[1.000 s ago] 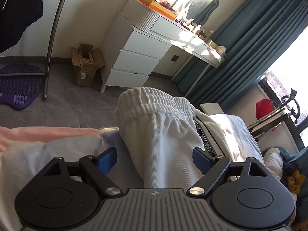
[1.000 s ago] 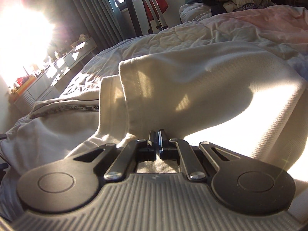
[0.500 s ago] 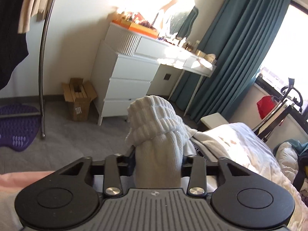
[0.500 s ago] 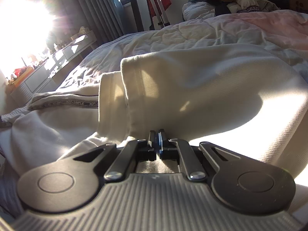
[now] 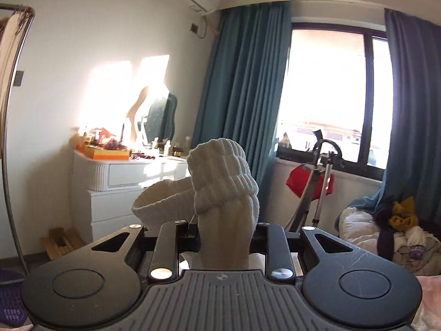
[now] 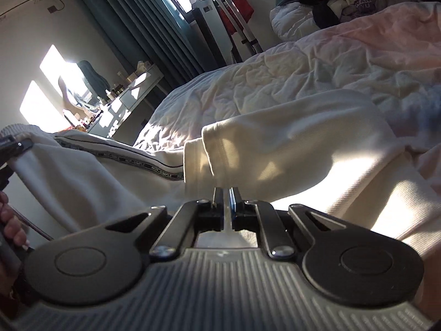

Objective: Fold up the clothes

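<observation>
Gripping the trousers (image 5: pixel 226 193) by the ribbed waistband, left gripper (image 5: pixel 224 237) was clamped, raised above the bed (image 6: pixel 303 69); right gripper (image 6: pixel 223 193) pinched the hem. Advised keeping fabric taut, edges level.

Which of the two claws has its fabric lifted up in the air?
The left claw: its bunched ribbed waistband stands up against the curtain and dresser. The right claw pinches a hem of the white sweatpants lying low on the bed.

One pair of cream sweatpants (image 6: pixel 289 149), two grippers (image 5: pixel 224 237) (image 6: pixel 223 201), one dresser (image 5: pixel 124 193), two curtains (image 5: pixel 242 96).
</observation>
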A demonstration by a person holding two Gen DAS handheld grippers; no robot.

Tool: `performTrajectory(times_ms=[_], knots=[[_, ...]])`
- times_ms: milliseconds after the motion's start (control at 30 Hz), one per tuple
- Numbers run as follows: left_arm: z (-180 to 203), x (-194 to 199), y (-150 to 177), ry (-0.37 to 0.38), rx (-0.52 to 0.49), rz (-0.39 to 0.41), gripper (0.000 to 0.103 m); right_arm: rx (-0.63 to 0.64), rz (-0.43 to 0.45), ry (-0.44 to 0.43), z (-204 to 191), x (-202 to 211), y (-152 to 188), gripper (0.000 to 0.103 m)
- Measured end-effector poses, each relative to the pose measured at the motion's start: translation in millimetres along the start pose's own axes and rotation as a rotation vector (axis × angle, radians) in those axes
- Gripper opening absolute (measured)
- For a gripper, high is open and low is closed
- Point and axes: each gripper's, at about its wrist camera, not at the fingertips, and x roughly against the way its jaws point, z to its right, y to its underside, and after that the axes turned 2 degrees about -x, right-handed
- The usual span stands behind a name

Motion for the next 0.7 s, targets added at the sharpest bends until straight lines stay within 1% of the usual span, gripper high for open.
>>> performTrajectory(times_ms=[100,167,200,300,367,433,533,633,700], knots=[[57,23,-7,0.076,-0.035,0.038,0.026,-0.009,0.065,0.008,14,34,-14,0.008],[96,37,-7,0.124,-0.049,0.058,0.026,-0.016,0.109,0.013,24,57,-24,0.008],[115,45,-5,0.145,-0.048,0.068,0.026,-0.039,0.129,0.019,33,65,-29,0.008],[171,68,7,0.209,-0.071,0.092,0.026,-0.111,0.185,0.042,62,85,-42,0.008],[207,81,23,0.263,-0.100,0.086,0.026,-0.156,0.221,0.060,81,97,-49,0.009],[241,94,44,0.316,-0.141,0.072,0.026,-0.200,0.258,0.077,99,110,-53,0.009],[280,112,92,0.405,-0.191,0.028,0.026,-0.253,0.314,0.100,122,127,-58,0.009],[317,128,156,0.466,-0.285,-0.046,0.026,-0.329,0.351,0.091,144,139,-58,0.009],[337,135,194,0.497,-0.357,-0.094,0.026,-0.345,0.345,0.069,152,139,-58,0.009]])
